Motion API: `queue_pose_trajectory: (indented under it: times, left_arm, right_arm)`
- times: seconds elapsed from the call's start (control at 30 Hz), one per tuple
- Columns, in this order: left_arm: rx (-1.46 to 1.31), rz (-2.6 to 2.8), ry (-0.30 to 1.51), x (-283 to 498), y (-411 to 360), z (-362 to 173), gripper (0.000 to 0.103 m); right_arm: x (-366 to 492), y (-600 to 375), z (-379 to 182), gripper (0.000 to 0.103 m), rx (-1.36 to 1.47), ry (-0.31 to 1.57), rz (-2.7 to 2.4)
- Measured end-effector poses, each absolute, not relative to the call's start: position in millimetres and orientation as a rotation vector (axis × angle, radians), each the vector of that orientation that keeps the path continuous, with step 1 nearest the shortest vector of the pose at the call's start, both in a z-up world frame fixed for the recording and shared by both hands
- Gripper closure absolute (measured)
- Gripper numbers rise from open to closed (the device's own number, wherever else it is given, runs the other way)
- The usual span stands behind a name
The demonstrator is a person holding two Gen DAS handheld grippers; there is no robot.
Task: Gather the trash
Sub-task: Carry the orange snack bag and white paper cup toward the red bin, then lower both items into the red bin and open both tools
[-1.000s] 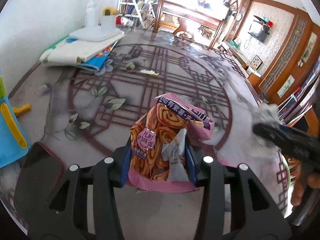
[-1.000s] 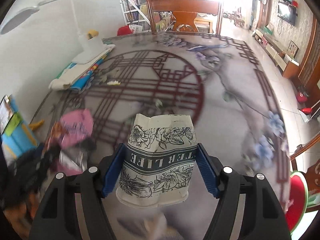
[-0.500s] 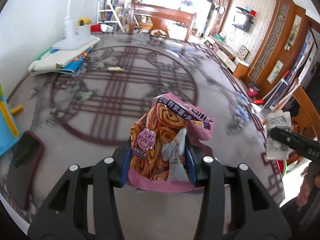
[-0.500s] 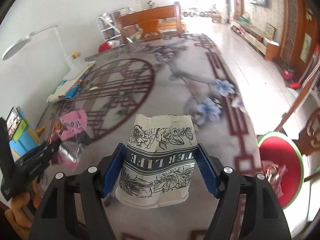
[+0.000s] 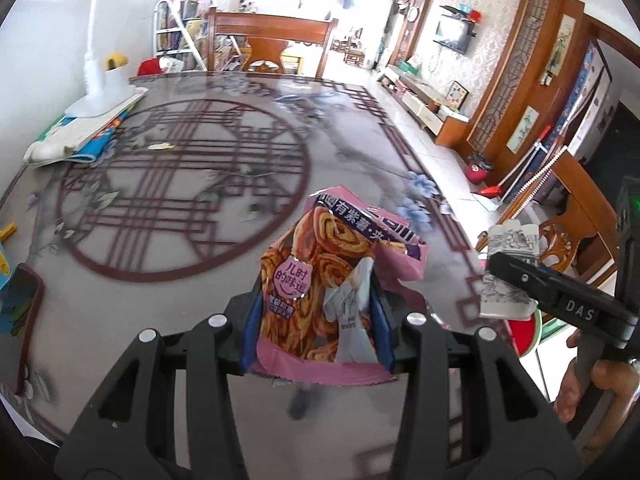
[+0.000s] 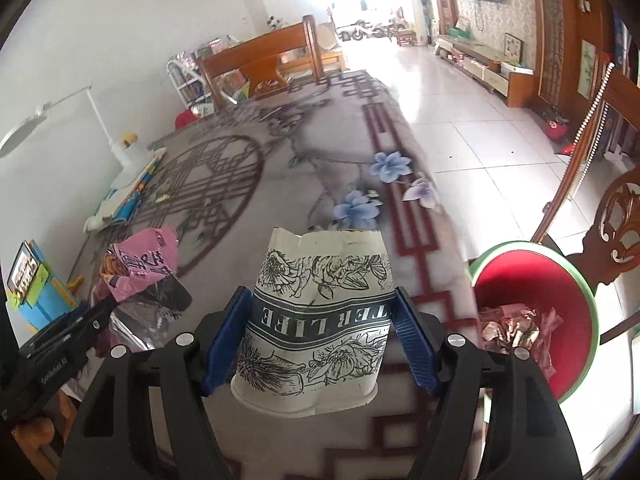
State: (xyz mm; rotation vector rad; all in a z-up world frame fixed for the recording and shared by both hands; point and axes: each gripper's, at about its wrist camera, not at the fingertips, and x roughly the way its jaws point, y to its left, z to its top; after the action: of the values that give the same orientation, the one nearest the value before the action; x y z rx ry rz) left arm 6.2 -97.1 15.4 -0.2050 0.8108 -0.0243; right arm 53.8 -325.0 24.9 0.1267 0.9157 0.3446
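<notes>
My left gripper is shut on a pink snack bag with swirl-pastry print, held above the table. My right gripper is shut on a crumpled white paper cup with black flower print, upside down. In the left wrist view that cup and the right gripper show at the right edge of the table. In the right wrist view the snack bag and left gripper show at the left. A red bin with a green rim stands beside the table, low right, with crumpled wrappers inside.
The patterned tabletop carries a white lamp base on stacked books at the far left, a small scrap, and a dark phone near left. Wooden chairs stand at the far end and at the right.
Both grippers have carried their loads rightward along the table toward its right edge. The red bin has come into view beside the cup. Both grips are unchanged.
</notes>
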Motion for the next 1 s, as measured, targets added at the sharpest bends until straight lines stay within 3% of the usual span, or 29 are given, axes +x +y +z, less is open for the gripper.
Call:
queue_pose_trajectory:
  times: [1.0]
  left_arm:
    - [-0.070, -0.232, 0.849, 37, -232, 12, 0.059]
  right_arm:
    - [58, -460, 24, 0.033, 0.356, 0.868, 0.067]
